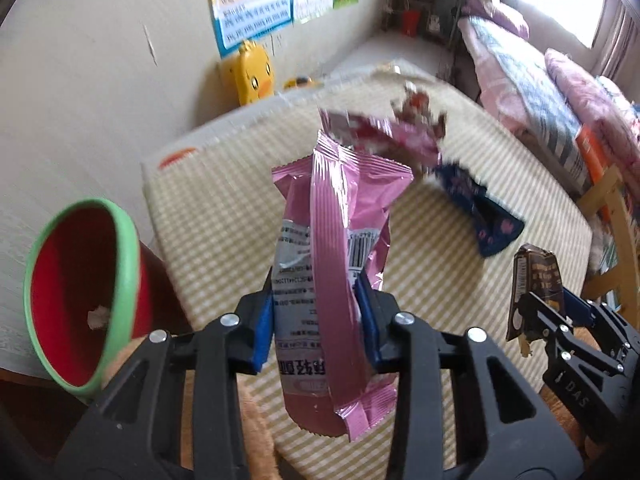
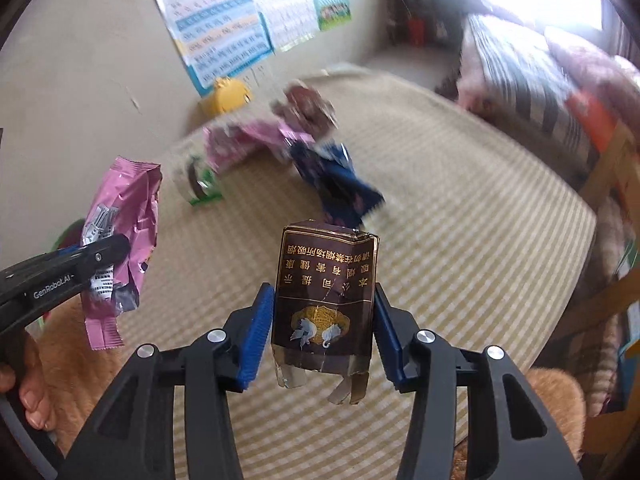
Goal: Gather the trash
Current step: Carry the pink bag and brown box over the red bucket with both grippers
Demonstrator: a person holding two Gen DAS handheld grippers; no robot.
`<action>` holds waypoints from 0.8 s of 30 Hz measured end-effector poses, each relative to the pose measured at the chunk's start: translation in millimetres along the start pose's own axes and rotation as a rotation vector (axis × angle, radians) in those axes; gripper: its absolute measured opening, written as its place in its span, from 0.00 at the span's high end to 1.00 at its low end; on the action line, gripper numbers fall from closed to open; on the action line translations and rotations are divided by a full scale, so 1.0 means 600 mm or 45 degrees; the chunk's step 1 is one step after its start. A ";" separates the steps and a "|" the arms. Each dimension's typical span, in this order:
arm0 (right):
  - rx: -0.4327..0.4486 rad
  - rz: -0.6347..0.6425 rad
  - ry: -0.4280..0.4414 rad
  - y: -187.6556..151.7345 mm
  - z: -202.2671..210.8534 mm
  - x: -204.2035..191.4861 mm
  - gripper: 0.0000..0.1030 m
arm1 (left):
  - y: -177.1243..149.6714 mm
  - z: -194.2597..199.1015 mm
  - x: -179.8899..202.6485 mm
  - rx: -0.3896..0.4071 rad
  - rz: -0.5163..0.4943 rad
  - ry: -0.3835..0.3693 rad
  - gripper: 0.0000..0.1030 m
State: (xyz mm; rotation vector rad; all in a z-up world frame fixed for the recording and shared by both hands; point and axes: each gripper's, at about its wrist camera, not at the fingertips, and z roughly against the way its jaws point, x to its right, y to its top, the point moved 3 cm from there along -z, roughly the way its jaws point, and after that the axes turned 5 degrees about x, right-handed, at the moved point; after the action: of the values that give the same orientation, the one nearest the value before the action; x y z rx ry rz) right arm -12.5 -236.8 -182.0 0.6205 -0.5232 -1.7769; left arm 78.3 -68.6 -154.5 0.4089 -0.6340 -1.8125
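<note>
My left gripper (image 1: 316,300) is shut on a pink snack wrapper (image 1: 332,240) and holds it above the checked table; the wrapper also shows in the right wrist view (image 2: 120,236). My right gripper (image 2: 324,320) is shut on a dark brown cigarette pack (image 2: 326,292), also held in the air; the pack shows at the right of the left wrist view (image 1: 534,288). A red bin with a green rim (image 1: 80,292) stands at the left, its mouth open toward me. More wrappers lie further back on the table: a pink one (image 1: 384,136), a dark blue one (image 1: 480,208) and a brown one (image 1: 416,104).
The table has a beige checked cloth (image 1: 224,200). A yellow duck toy (image 1: 254,72) stands against the wall behind it. A bed with pink and striped bedding (image 1: 532,72) is at the right. A wooden chair (image 1: 616,216) stands by the table's right edge.
</note>
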 end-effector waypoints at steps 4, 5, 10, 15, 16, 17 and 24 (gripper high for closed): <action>0.060 0.016 0.034 0.031 0.034 -0.027 0.55 | 0.015 0.033 -0.019 0.073 0.026 0.002 0.66; 0.070 0.018 0.041 0.037 0.039 -0.032 0.55 | 0.017 0.041 -0.025 0.088 0.036 0.003 0.66; 0.117 0.053 0.059 0.058 0.061 -0.067 0.55 | 0.022 0.062 -0.050 0.144 0.063 0.019 0.66; 0.125 0.108 0.063 0.066 0.067 -0.101 0.55 | 0.018 0.068 -0.073 0.165 0.090 0.027 0.66; 0.124 0.120 0.064 0.067 0.067 -0.110 0.55 | 0.018 0.067 -0.077 0.165 0.097 0.026 0.66; 0.124 0.128 0.065 0.067 0.067 -0.112 0.55 | 0.017 0.068 -0.080 0.166 0.105 0.025 0.66; 0.121 0.186 0.076 0.066 0.071 -0.155 0.55 | 0.009 0.063 -0.110 0.156 0.162 0.007 0.66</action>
State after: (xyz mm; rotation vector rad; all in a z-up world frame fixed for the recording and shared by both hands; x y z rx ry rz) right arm 10.3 -156.6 -110.8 0.6822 -0.5994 -1.5981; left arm 82.4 1.1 -123.3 0.4448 -0.7531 -1.6565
